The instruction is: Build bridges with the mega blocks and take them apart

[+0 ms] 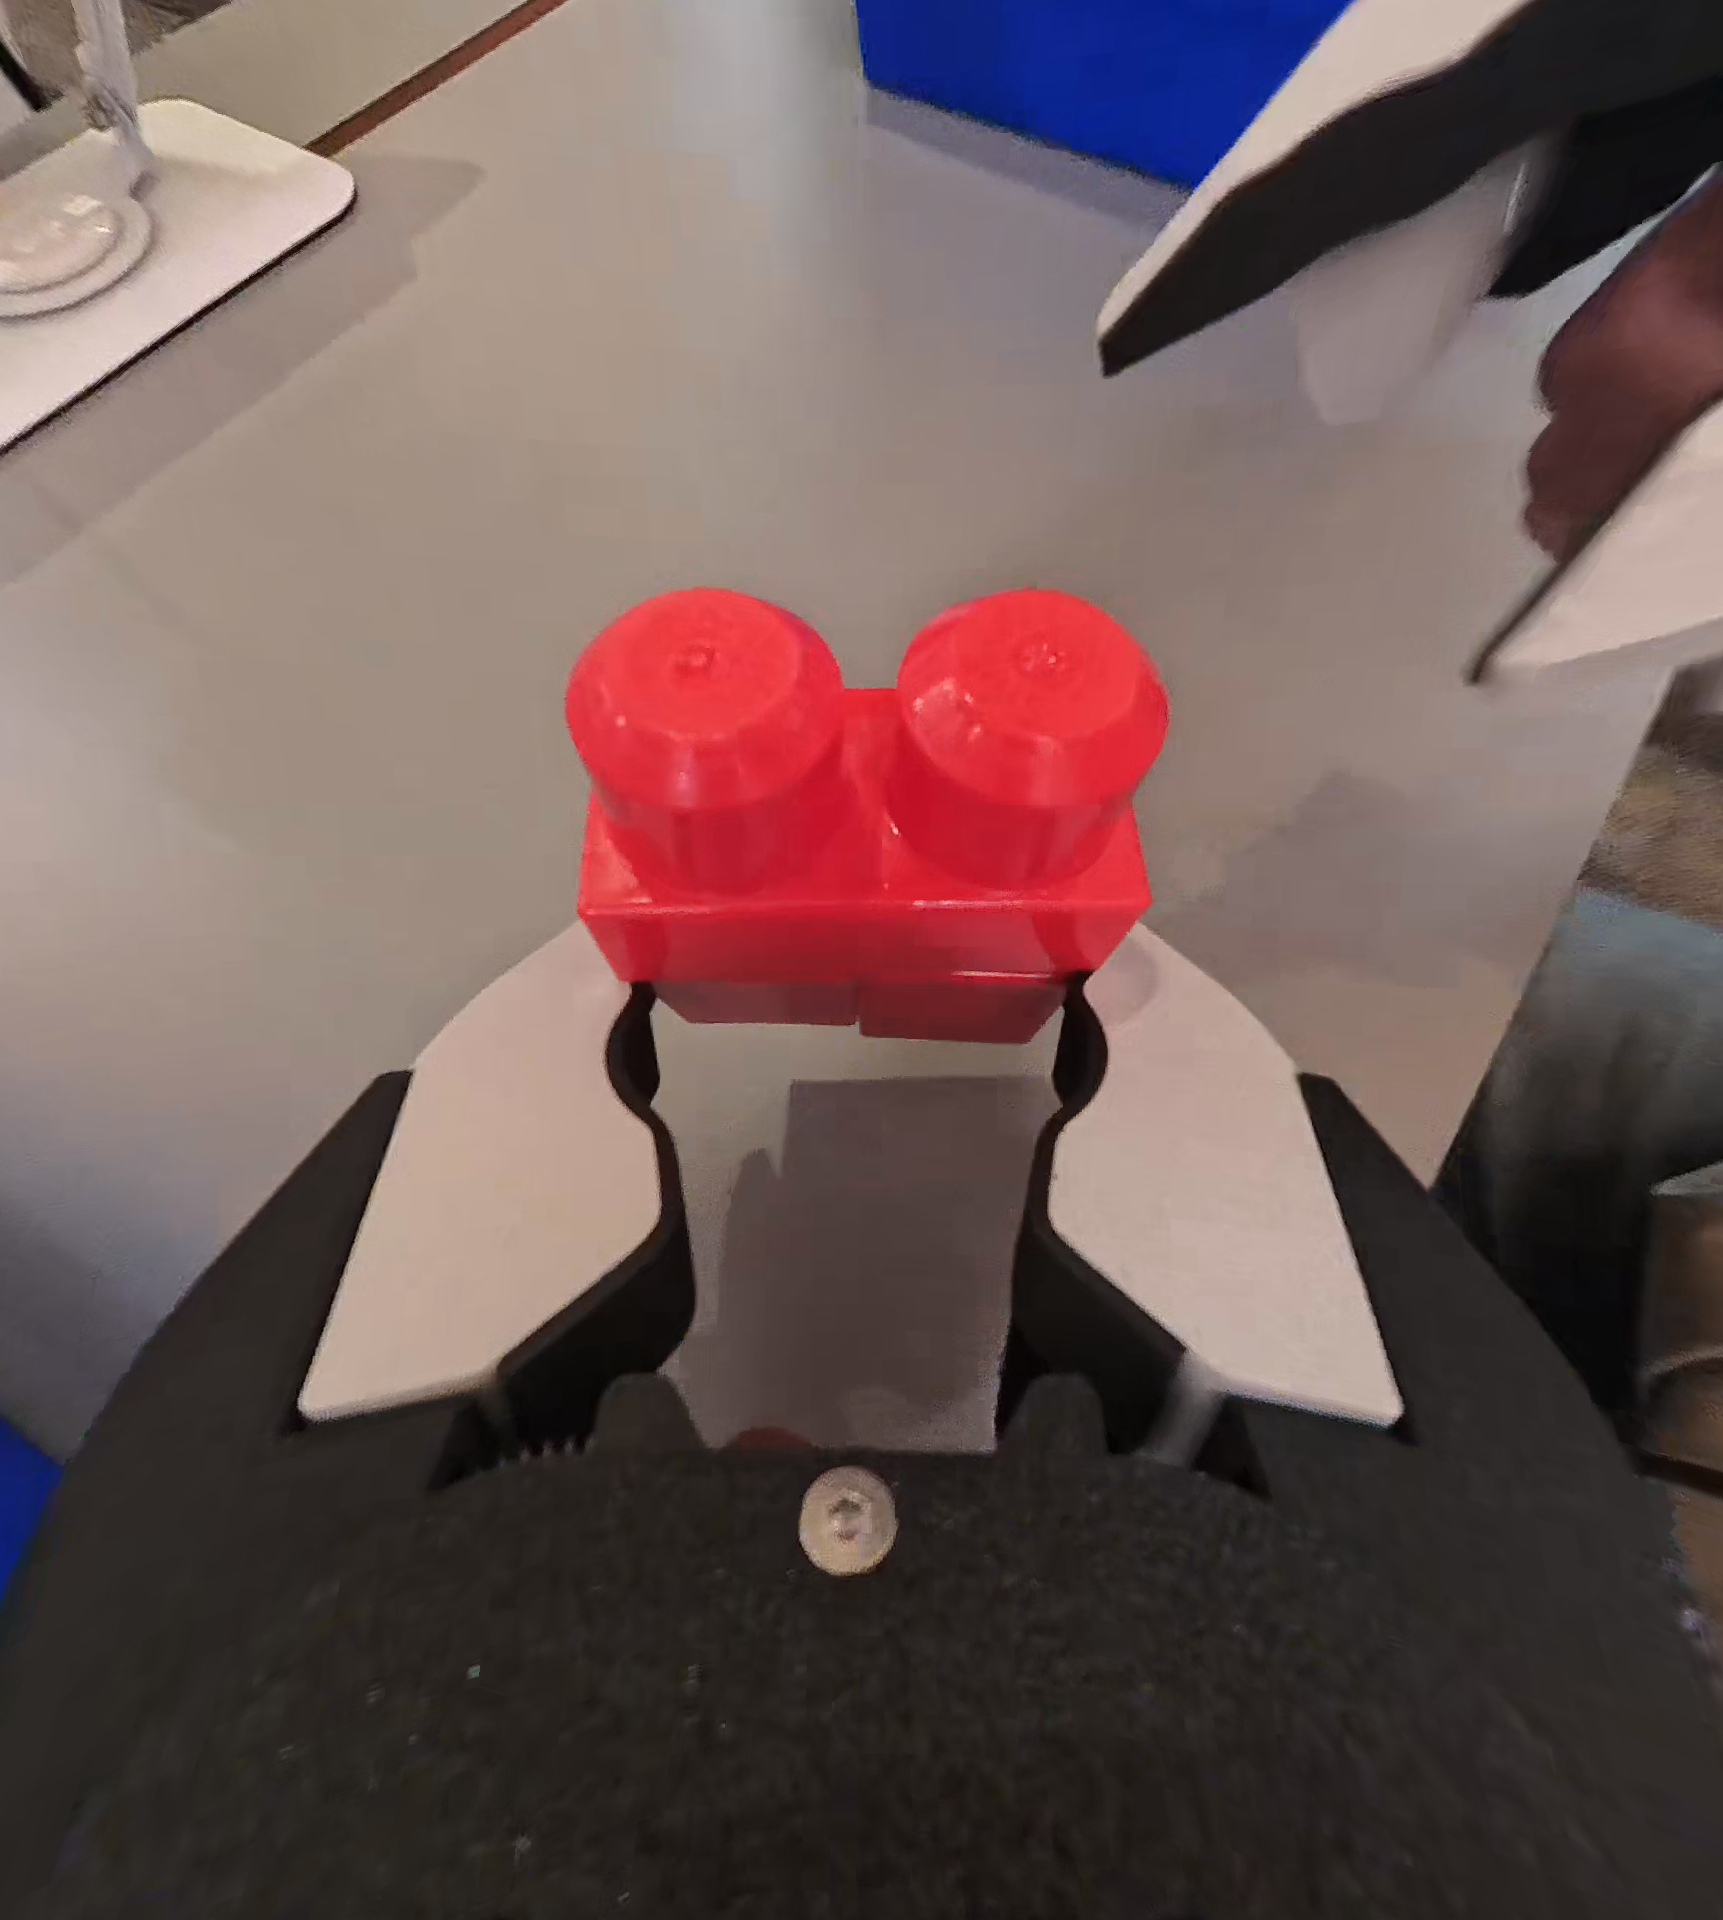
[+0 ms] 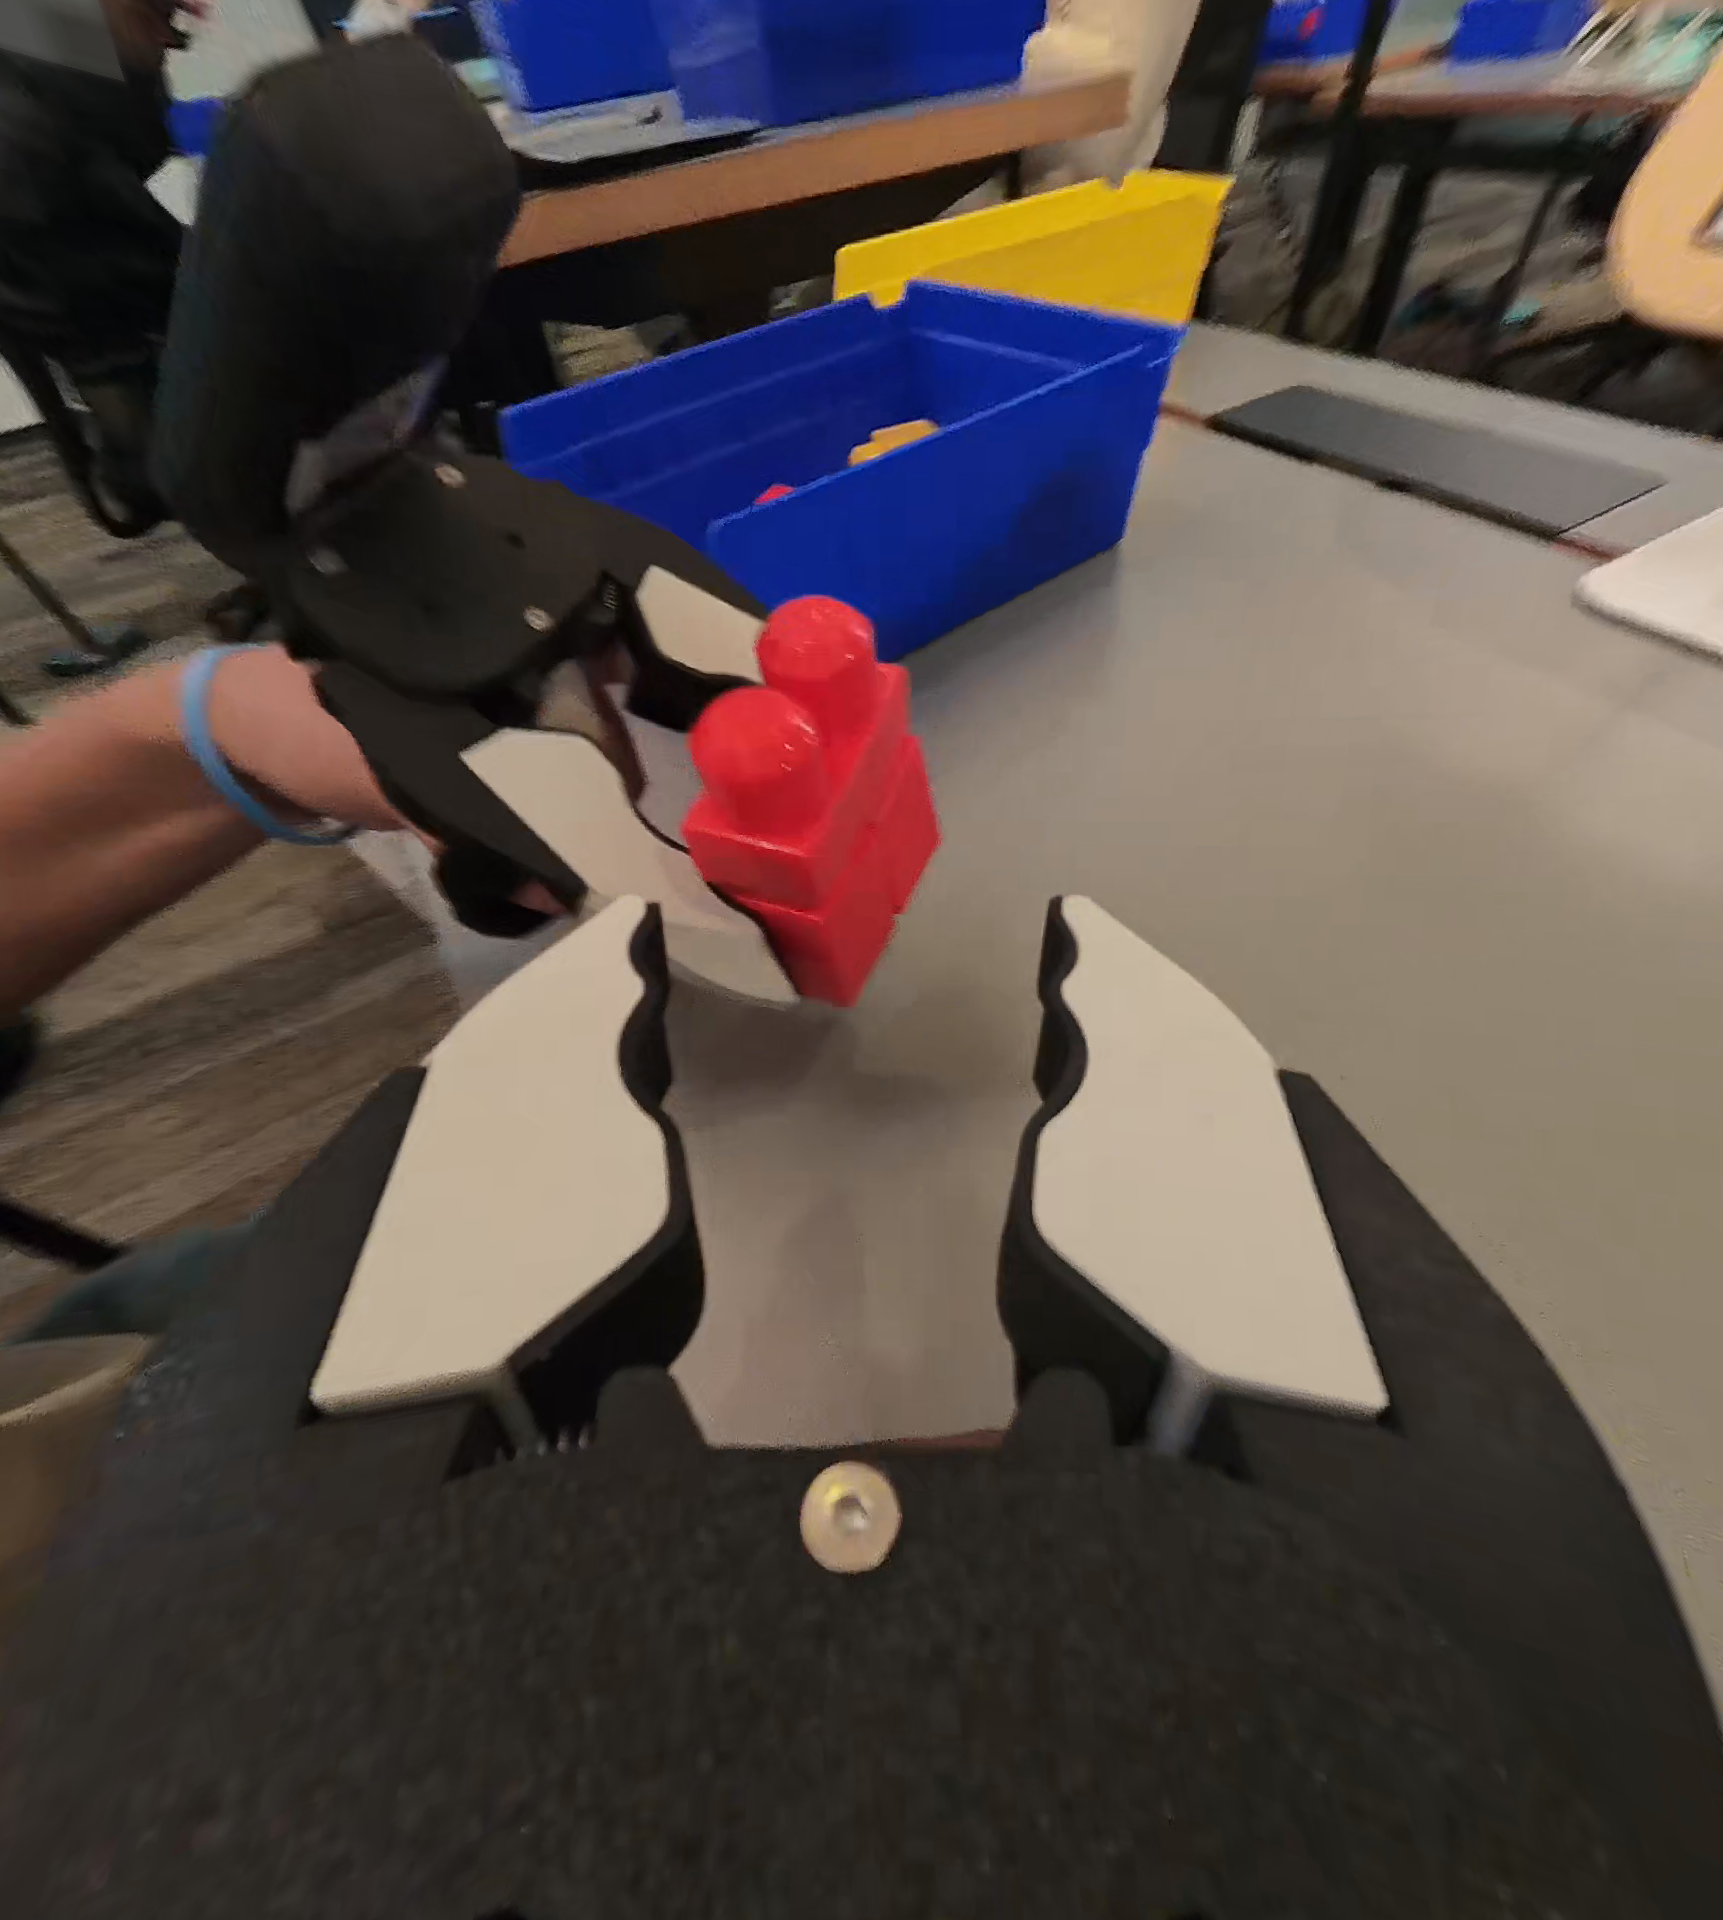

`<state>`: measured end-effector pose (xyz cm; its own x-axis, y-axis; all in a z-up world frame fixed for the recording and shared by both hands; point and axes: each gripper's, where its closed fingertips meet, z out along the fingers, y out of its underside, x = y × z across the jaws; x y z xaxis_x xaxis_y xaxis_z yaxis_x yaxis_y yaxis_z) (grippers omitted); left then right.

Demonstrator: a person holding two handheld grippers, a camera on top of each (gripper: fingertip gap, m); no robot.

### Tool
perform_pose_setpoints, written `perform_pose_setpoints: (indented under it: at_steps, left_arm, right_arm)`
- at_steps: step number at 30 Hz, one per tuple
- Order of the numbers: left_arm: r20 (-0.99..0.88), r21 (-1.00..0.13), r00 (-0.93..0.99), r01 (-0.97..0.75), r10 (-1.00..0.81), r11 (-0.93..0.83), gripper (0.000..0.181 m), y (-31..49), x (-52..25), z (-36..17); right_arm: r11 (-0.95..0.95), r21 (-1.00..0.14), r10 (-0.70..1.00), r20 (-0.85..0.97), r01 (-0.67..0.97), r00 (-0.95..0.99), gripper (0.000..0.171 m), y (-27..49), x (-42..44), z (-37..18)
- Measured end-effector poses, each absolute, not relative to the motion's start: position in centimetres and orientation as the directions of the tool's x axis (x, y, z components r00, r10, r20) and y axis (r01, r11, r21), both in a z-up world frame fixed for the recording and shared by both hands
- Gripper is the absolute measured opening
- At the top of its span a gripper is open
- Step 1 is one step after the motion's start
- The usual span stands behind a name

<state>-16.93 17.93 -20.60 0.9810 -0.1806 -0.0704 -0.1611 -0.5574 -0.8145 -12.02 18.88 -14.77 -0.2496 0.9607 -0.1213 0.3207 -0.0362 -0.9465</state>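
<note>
My left gripper (image 1: 859, 1013) is shut on a stack of two red mega blocks (image 1: 862, 831), gripping the lower block and holding the stack above the grey table (image 1: 628, 468). The top block shows two round studs. In the right wrist view the same red stack (image 2: 815, 810) sits in the left gripper (image 2: 732, 883) just ahead and to the left of my right gripper (image 2: 849, 956), which is open and empty over the table. The right gripper also shows blurred at the upper right of the left wrist view (image 1: 1408, 187).
A blue bin (image 2: 940, 520) with a few blocks inside stands on the table behind the stack, a yellow bin (image 2: 1044, 244) behind it. A white stand base (image 1: 109, 260) sits at the far left, also seen at the right (image 2: 1709, 603). A dark flat pad (image 2: 1439, 457) lies far right. My hands' fingertips stand some 8 cm from each other.
</note>
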Motion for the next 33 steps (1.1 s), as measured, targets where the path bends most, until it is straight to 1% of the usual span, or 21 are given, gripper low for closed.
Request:
perform_pose_setpoints:
  at_steps: [3, 5, 6, 8, 10, 13, 16, 19, 21, 24, 26, 28, 33]
  left_arm:
    - [-0.132, -0.794, 0.972, -0.222, -0.196, -0.566, 0.075, 17.9, -15.9, -20.8]
    - [-0.154, -0.810, 0.956, -0.267, -0.250, -0.522, 0.075, 18.0, -14.4, -20.3]
    - [-0.157, -0.822, 0.947, -0.283, -0.280, -0.494, 0.075, 17.9, -13.7, -19.9]
    - [-0.209, -0.822, 0.936, -0.326, -0.284, -0.468, 0.075, 17.9, -13.3, -19.4]
    - [-0.302, -0.796, 0.911, -0.402, -0.279, -0.452, 0.075, 17.9, -13.5, -19.1]
    - [-0.391, -0.759, 0.872, -0.487, -0.296, -0.432, 0.075, 17.8, -13.0, -18.7]
    - [-0.404, -0.745, 0.860, -0.507, -0.312, -0.433, 0.075, 17.9, -12.6, -18.7]
    - [-0.362, -0.780, 0.877, -0.471, -0.315, -0.412, 0.075, 18.2, -12.4, -18.3]
    - [-0.357, -0.788, 0.879, -0.466, -0.316, -0.403, 0.075, 18.3, -12.5, -18.1]
    - [-0.361, -0.789, 0.872, -0.475, -0.331, -0.389, 0.075, 18.4, -12.1, -18.0]
    - [-0.367, -0.793, 0.869, -0.479, -0.332, -0.376, 0.075, 18.5, -11.9, -17.8]
    - [-0.357, -0.802, 0.869, -0.474, -0.343, -0.365, 0.075, 18.7, -11.6, -17.8]
    - [-0.352, -0.803, 0.875, -0.465, -0.333, -0.372, 0.075, 19.2, -11.9, -18.2]
  right_arm:
    - [-0.049, -0.907, 0.940, -0.184, 0.419, -0.288, 0.077, 18.1, -12.1, -14.9]
    - [-0.044, -0.879, 0.903, -0.238, 0.475, -0.357, 0.081, 17.2, -12.1, -15.3]
    - [-0.085, -0.862, 0.857, -0.318, 0.499, -0.405, 0.081, 16.5, -12.1, -15.2]
    - [-0.210, -0.810, 0.742, -0.497, 0.548, -0.450, 0.078, 16.0, -11.9, -14.7]
    - [-0.331, -0.750, 0.655, -0.620, 0.573, -0.432, 0.075, 16.7, -12.0, -14.2]
    - [-0.435, -0.640, 0.556, -0.744, 0.633, -0.370, 0.079, 17.4, -12.4, -14.5]
    - [-0.398, -0.652, 0.591, -0.720, 0.646, -0.362, 0.080, 17.5, -12.6, -14.6]
    - [-0.373, -0.638, 0.573, -0.730, 0.674, -0.373, 0.080, 16.7, -12.5, -14.6]
    - [-0.405, -0.611, 0.537, -0.761, 0.680, -0.364, 0.083, 16.5, -12.6, -14.6]
    - [-0.436, -0.571, 0.477, -0.802, 0.696, -0.360, 0.081, 16.4, -12.6, -14.9]
    - [-0.463, -0.525, 0.407, -0.842, 0.714, -0.355, 0.088, 16.2, -12.5, -15.0]
    - [-0.489, -0.474, 0.327, -0.878, 0.732, -0.350, 0.089, 15.9, -12.3, -15.0]
    - [-0.505, -0.472, 0.319, -0.880, 0.723, -0.351, 0.089, 16.4, -12.6, -15.3]
